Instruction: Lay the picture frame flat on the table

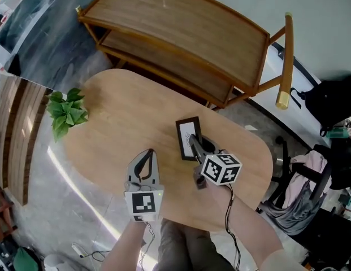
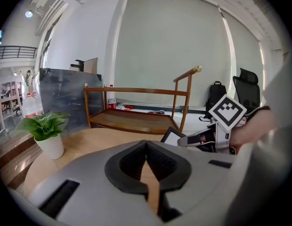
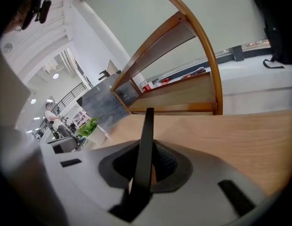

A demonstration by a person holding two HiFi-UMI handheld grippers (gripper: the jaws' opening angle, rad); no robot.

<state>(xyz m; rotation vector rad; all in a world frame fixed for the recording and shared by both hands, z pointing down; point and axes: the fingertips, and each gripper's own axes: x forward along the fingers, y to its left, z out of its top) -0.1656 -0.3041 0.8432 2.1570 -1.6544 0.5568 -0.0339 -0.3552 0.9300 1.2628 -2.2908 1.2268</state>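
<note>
A black picture frame (image 1: 187, 135) with a white picture stands tilted on its edge near the middle of the oval wooden table (image 1: 118, 123). My right gripper (image 1: 195, 146) is shut on its near edge. In the right gripper view the frame (image 3: 146, 121) shows edge-on as a thin dark bar clamped between the jaws of my right gripper (image 3: 148, 149). My left gripper (image 1: 148, 154) hovers left of the frame, apart from it, shut with nothing in it. The left gripper view shows the tips of my left gripper (image 2: 146, 145) meeting, with the frame (image 2: 172, 136) and the right gripper (image 2: 202, 138) to the right.
A potted green plant (image 1: 65, 110) sits at the table's left edge. A wooden two-tier shelf (image 1: 181, 33) stands beyond the far side. A chair draped with clothes (image 1: 302, 191) and a black backpack (image 1: 333, 103) are at the right.
</note>
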